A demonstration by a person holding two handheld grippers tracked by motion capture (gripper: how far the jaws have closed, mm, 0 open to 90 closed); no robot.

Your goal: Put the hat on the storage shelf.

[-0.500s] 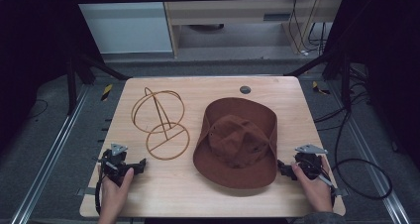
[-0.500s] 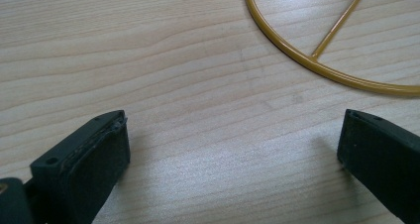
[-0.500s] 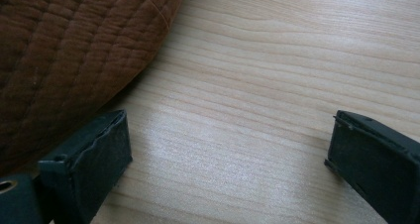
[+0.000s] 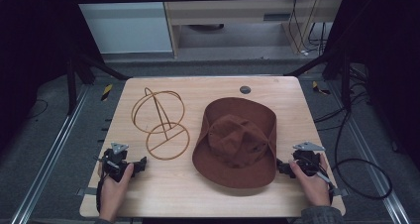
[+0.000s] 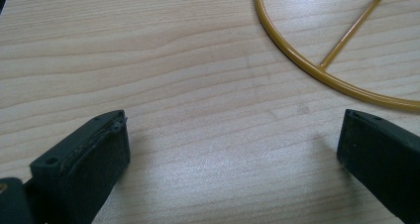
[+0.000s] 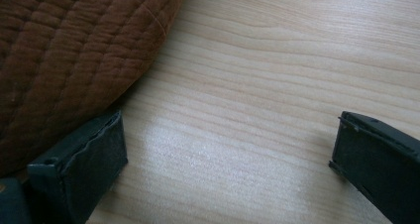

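Observation:
A brown brimmed hat [image 4: 236, 142] lies flat on the wooden table [image 4: 208, 87], right of centre. Left of it stands a gold wire hat stand [image 4: 161, 122] with a ring base and hoop top. My left gripper [image 4: 141, 163] rests low on the table near the front left, open, its jaws wide apart over bare wood, the stand's ring base [image 5: 317, 68] just ahead. My right gripper [image 4: 281, 167] sits at the front right, open, with nothing between its jaws. Its one jaw lies close beside the hat's quilted brim [image 6: 74, 60].
A small dark round disc [image 4: 244, 89] is set in the table near its far edge. Dark frame posts and cables surround the table. A cable [image 4: 361, 164] loops on the floor to the right. Bare wood lies along the front edge between the hands.

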